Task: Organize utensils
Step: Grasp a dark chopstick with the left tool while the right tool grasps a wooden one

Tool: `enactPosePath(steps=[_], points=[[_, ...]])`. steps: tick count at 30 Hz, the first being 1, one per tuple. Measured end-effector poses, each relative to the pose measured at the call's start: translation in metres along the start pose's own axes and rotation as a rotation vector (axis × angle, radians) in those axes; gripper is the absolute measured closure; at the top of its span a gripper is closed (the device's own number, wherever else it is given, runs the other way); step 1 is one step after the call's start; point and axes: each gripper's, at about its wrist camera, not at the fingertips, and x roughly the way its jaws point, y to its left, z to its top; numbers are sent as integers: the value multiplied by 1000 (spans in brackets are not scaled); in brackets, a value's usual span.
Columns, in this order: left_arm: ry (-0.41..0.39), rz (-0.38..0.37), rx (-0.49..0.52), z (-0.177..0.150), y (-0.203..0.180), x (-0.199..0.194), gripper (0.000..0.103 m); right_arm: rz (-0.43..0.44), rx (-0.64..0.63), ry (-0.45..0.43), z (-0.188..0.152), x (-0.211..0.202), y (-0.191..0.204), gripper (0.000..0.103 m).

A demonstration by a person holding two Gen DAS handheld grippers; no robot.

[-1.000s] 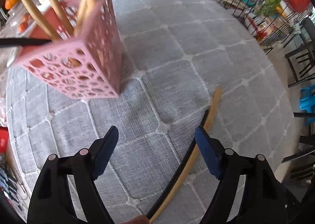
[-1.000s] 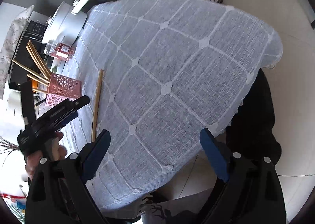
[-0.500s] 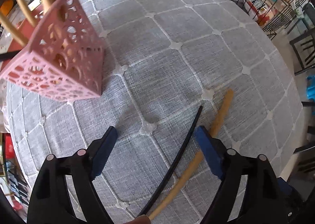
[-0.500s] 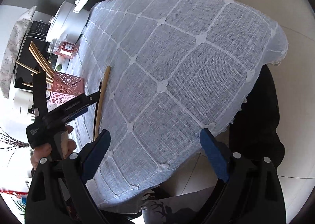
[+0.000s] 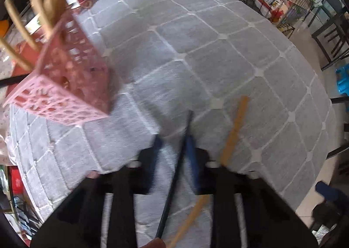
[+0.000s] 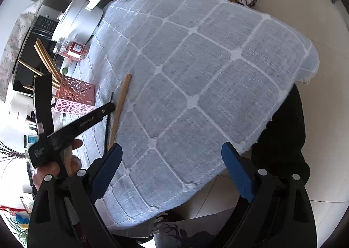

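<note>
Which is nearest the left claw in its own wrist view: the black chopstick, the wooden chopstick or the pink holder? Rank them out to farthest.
1. Black chopstick: between the closing jaws of the left claw, against the right pad.
2. Wooden chopstick: just outside the claw, on its right, lying on the tablecloth.
3. Pink holder: farthest, upper left, already holding wooden sticks.
</note>
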Motion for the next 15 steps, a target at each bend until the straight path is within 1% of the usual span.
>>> enactPosePath(steps=[1,3,6,9,11,12,15], points=[[-2,-17,-8,-3,8,-1,97,-5,-10,-8,3,1,7,13],[3,-77,-31,-9,21,-4,99,-27,-32,-30,11,2,21,13],[0,-111,-56,-24,39,-6,99,-60,-66,-45,25,11,47,13],[-16,-154,-111,-38,58,-12,99,-124,-128,-26,39,33,80,13],[-41,-180,-157,-45,75,-22,99,-167,-147,10,48,53,95,14],[-75,-196,-183,-49,83,-33,99,-181,-146,27,51,62,100,15],[-164,-223,-211,-58,97,-61,99,-195,-106,105,61,93,111,30]])
